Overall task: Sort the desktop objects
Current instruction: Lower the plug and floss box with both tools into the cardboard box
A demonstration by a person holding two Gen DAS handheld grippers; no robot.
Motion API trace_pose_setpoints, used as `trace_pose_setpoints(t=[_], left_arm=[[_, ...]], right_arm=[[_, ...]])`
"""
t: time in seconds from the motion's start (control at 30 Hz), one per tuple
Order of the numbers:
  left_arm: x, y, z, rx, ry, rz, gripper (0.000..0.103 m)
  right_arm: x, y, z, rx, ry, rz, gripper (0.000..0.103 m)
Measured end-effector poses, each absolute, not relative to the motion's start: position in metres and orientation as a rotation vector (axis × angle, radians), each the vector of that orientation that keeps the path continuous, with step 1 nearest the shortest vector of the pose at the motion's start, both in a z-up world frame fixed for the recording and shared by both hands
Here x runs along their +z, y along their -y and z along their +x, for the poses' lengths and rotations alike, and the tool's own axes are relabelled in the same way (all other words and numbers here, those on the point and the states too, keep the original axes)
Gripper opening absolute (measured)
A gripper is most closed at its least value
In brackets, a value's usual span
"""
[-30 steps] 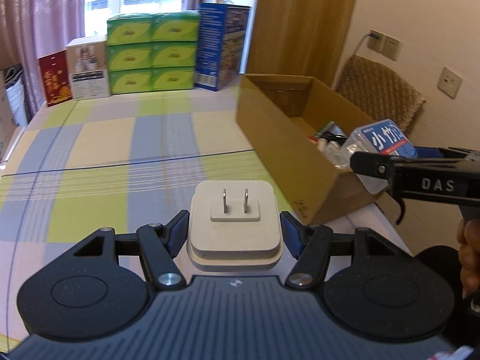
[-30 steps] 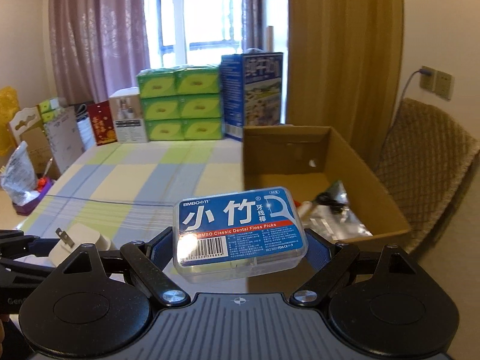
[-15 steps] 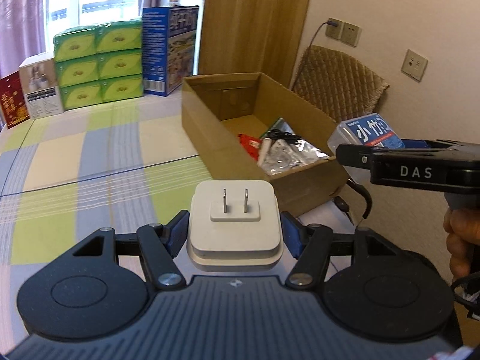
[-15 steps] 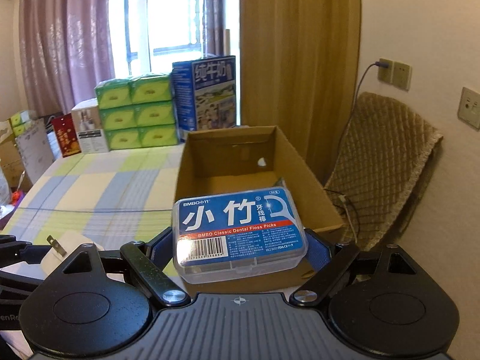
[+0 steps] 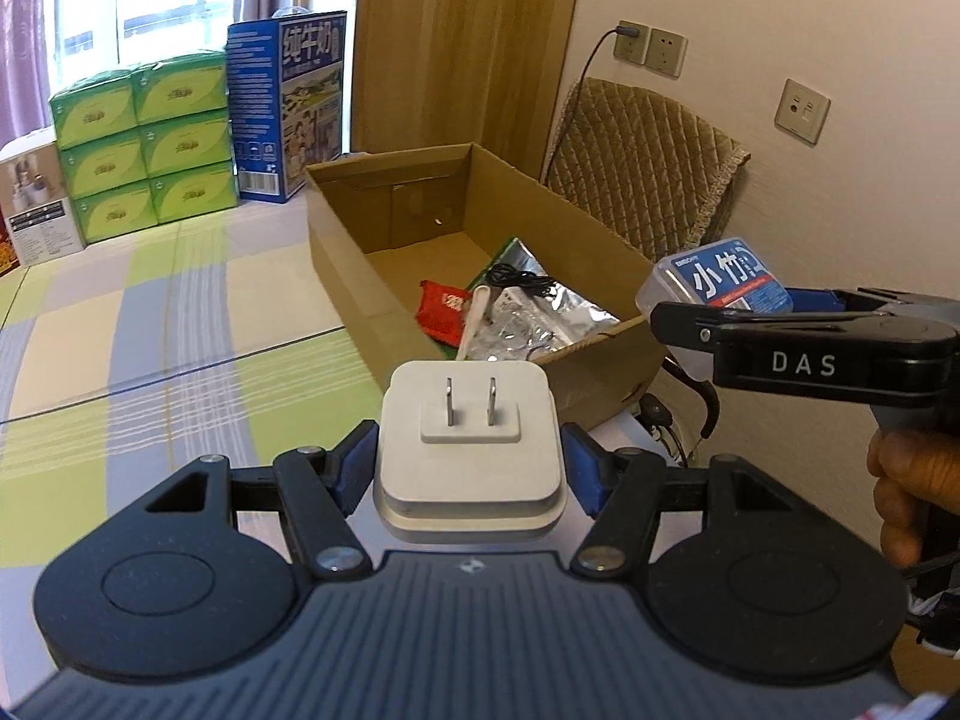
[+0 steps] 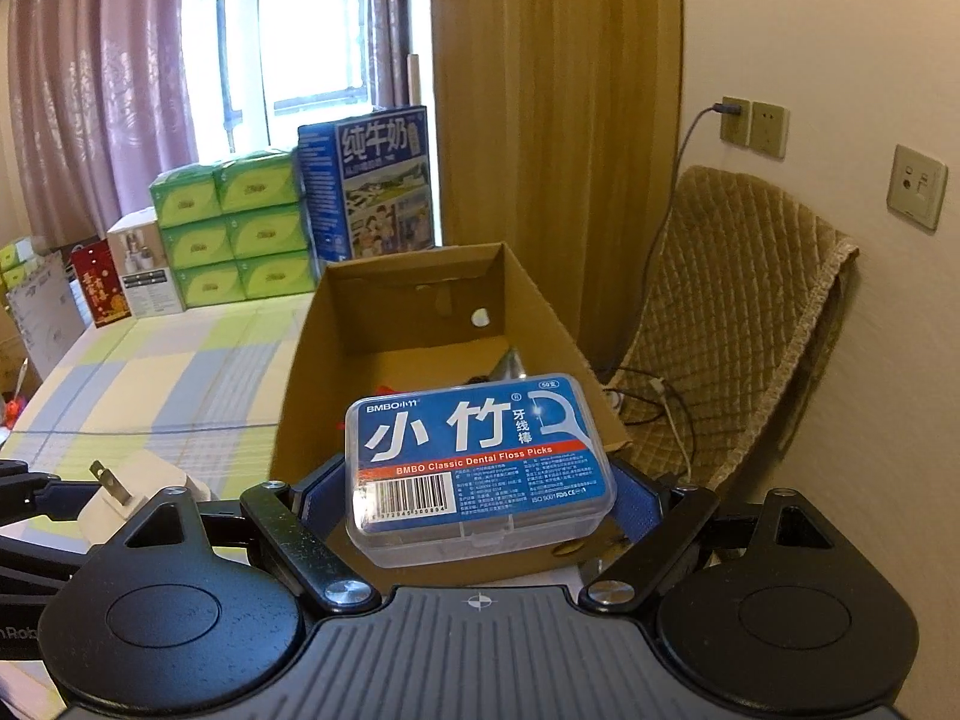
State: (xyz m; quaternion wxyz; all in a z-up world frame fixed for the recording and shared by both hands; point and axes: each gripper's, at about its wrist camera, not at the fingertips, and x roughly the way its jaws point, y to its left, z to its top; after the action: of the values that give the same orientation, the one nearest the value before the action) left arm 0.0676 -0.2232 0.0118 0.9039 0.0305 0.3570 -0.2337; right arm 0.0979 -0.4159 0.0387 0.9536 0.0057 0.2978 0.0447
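Note:
My left gripper [image 5: 469,461] is shut on a white plug adapter [image 5: 469,438], prongs facing away, held just short of the near end of an open cardboard box [image 5: 348,264]. My right gripper [image 6: 477,495] is shut on a clear box of dental floss picks [image 6: 480,456] with a blue label, held in front of the same cardboard box [image 6: 300,396]. From the left wrist view the right gripper [image 5: 690,312] and its floss box [image 5: 717,279] hang at the box's near right corner. The adapter [image 6: 129,489] shows at lower left in the right wrist view.
Inside the box lie a red packet [image 5: 443,311], a silver foil bag [image 5: 540,312] and a black cable. Green tissue packs [image 5: 144,150] and a blue milk carton [image 5: 288,114] stand at the table's far end. A quilted chair [image 5: 648,168] sits right of the box. A hand [image 5: 900,480] holds the right gripper.
Both grippers have swung right and toward the cardboard box, so its inside now shows more fully. Each keeps its hold on its object.

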Motion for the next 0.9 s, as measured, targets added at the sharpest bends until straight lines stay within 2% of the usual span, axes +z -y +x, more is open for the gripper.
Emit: trace_pose_setpoints(t=[0.9], left_arm=[[0.028, 0.275, 0.135, -0.527, -0.720, 0.045, 0.060]], right_arm=[[0.048, 0.437, 0.162, 0.089, -0.595, -0.050, 0.085]])
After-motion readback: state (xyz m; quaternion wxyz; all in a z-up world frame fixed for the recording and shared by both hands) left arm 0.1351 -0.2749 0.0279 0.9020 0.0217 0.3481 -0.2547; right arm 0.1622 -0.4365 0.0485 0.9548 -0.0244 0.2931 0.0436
